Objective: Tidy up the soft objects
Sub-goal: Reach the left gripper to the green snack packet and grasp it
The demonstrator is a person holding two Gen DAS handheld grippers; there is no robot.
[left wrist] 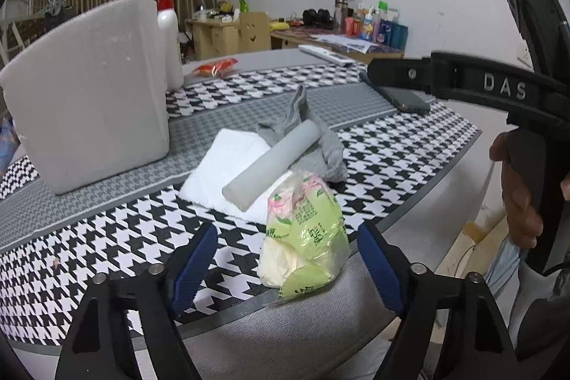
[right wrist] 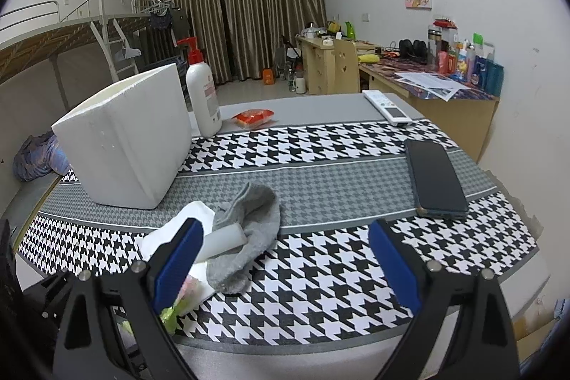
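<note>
A pile of soft things lies on the houndstooth cloth: a green tissue pack [left wrist: 306,237], a grey foam roll [left wrist: 270,162], a folded white towel [left wrist: 228,166] and a grey sock [left wrist: 313,134]. My left gripper [left wrist: 288,255] is open, its blue pads either side of the tissue pack at the table's near edge. In the right wrist view the sock [right wrist: 249,230], foam roll [right wrist: 224,237] and towel [right wrist: 178,223] lie by my left finger. My right gripper [right wrist: 285,255] is open and empty over the cloth, right of the pile. It also shows in the left wrist view [left wrist: 463,84], held above the table.
A white foam box [right wrist: 128,141] stands at the left, also in the left wrist view [left wrist: 89,88]. Behind it is a pump bottle [right wrist: 203,91] and a red snack packet [right wrist: 253,116]. A dark phone [right wrist: 434,177] and a white remote [right wrist: 386,107] lie at the right.
</note>
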